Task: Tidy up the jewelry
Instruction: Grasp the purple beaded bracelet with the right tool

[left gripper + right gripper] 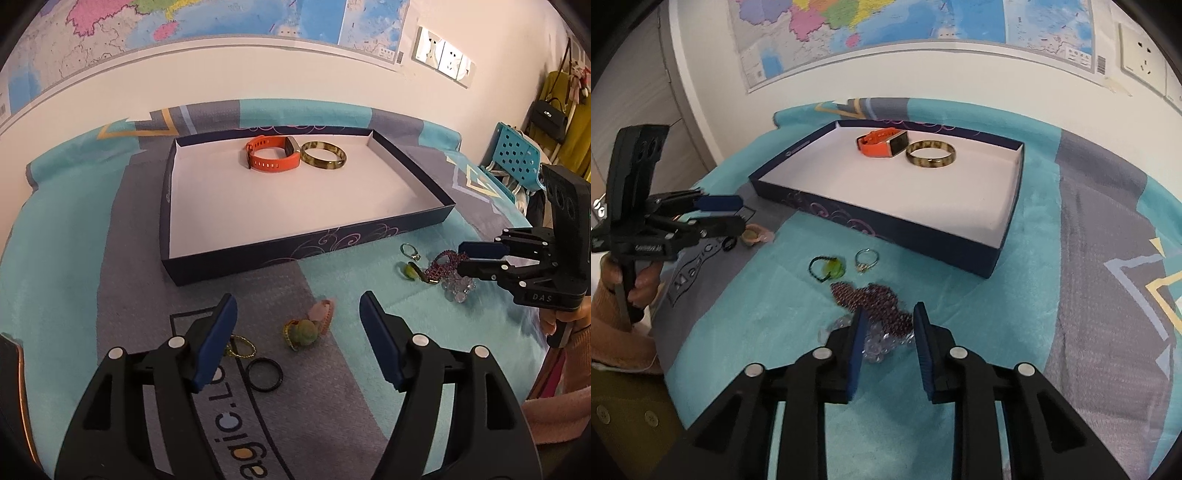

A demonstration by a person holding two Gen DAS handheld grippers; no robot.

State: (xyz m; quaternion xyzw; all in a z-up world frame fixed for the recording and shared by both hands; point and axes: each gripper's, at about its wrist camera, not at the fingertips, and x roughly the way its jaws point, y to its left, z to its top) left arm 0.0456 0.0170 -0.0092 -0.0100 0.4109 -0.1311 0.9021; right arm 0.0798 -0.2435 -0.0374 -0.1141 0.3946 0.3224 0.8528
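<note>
A shallow dark box [310, 247] [923, 236] with a white floor holds an orange watch [271, 153] [879, 144] and a tortoiseshell bangle [323, 157] [931, 154]. My left gripper [297, 314] [738, 212] is open above a green-stone ring [301, 332] and a pink ring [325, 312]. A gold ring [240, 347] and a black ring [264, 374] lie by its left finger. My right gripper [888, 325] [463, 254] is open, its fingers on either side of a purple bead bracelet [871, 299] [441, 264] and a clear bead bracelet [875, 345] [458, 288].
A silver ring [866, 260] [410, 252] and a black ring with a green stone [827, 269] [412, 272] lie between box and bracelets. A teal and grey cloth [1052, 295] covers the table. A wall with a map stands behind. A blue perforated chair [517, 158] stands at the right.
</note>
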